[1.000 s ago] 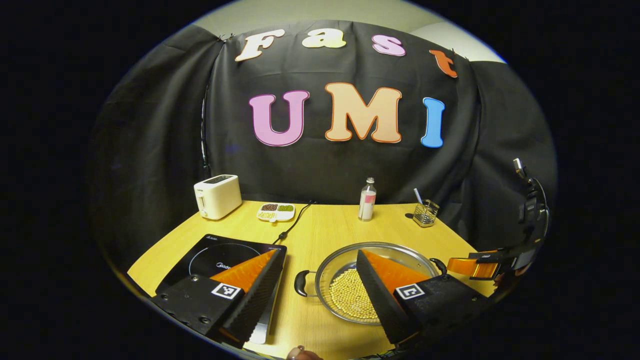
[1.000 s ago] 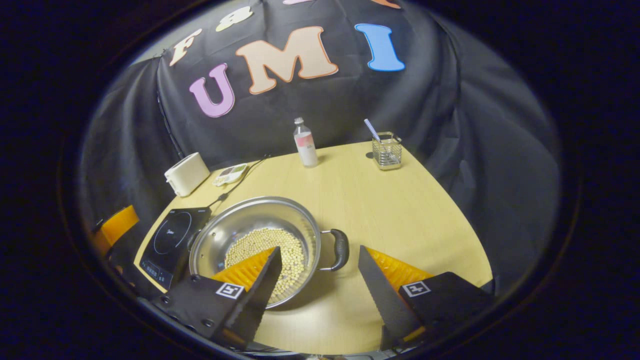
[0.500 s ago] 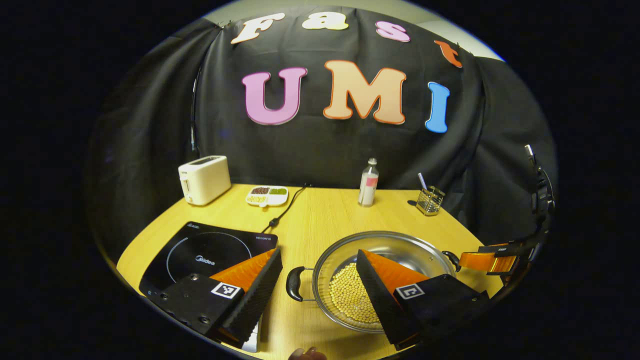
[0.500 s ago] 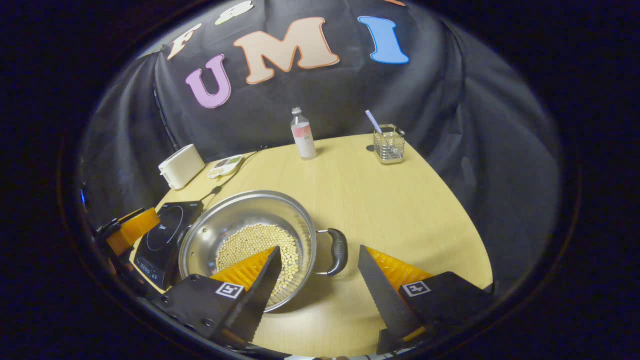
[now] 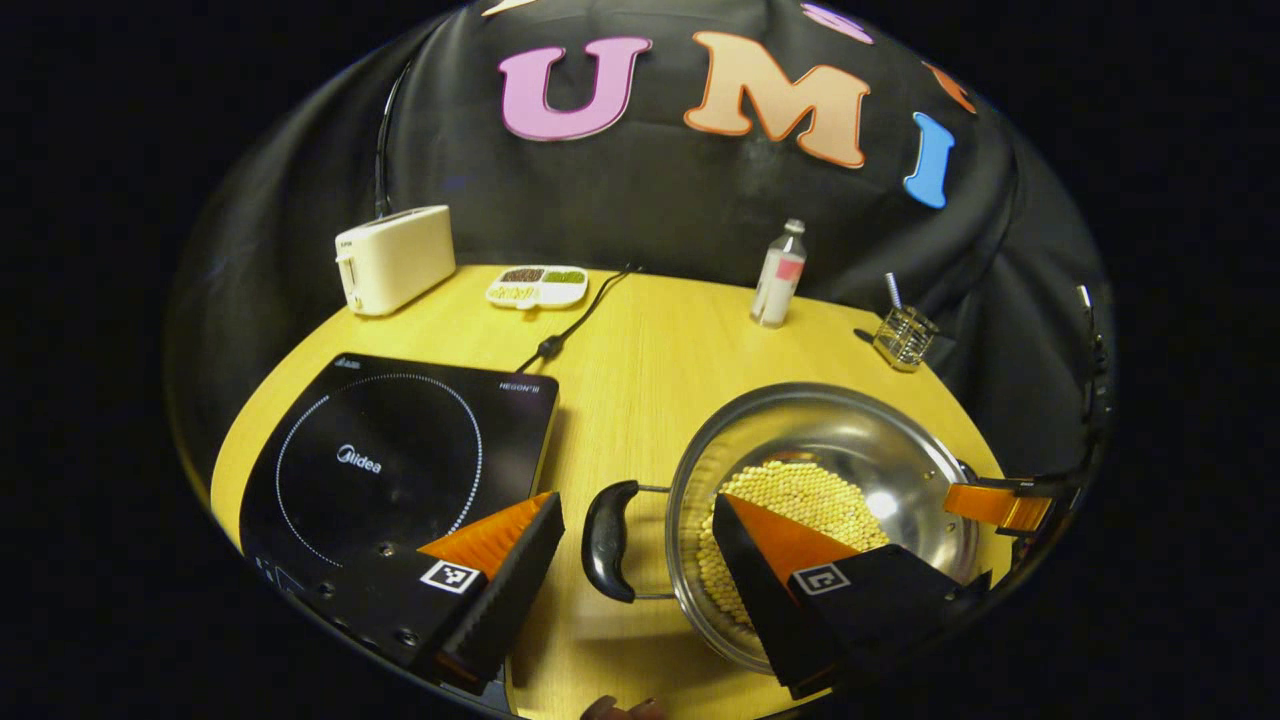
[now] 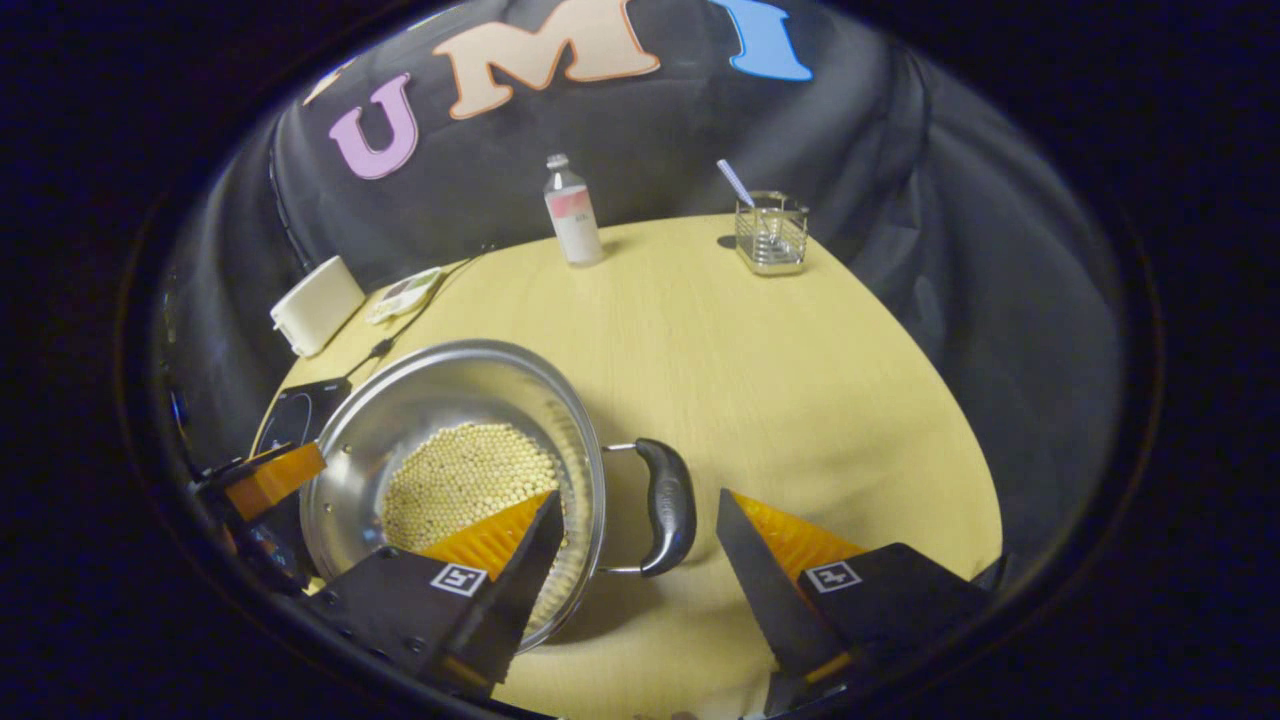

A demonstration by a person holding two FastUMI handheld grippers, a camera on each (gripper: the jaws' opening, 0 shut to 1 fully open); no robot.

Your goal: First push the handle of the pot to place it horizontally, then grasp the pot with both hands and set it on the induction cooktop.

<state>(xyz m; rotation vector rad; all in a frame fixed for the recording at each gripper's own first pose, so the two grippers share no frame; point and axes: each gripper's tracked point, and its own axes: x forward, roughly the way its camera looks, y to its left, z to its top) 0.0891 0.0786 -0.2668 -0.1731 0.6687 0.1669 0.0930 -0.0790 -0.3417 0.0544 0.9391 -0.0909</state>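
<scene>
The pot (image 5: pixel 830 470) is a wide, shallow bowl of polished steel, its round floor heaped with small pale beans (image 5: pixel 790 510). A curved black handle (image 5: pixel 608 540) on thin wire arms sticks out from each side; the other handle (image 6: pixel 668 505) shows in the right gripper view. The pot sits on the pale wood-grain table (image 6: pixel 780 380), just right of the flat, glossy black induction cooktop (image 5: pixel 390 460) with its thin ring.

The left tool (image 5: pixel 636 555) is spread wide, one ridged wedge finger over the cooktop's corner, the other over the beans, the near handle in the gap between them, untouched. The right tool (image 6: pixel 636 550) is likewise spread, straddling the opposite handle without gripping it.

Farther back stand a boxy cream toaster (image 5: pixel 393 258), a divided dish (image 5: pixel 537 286), a clear bottle (image 5: pixel 778 288) and a wire holder (image 6: pixel 770 235).
</scene>
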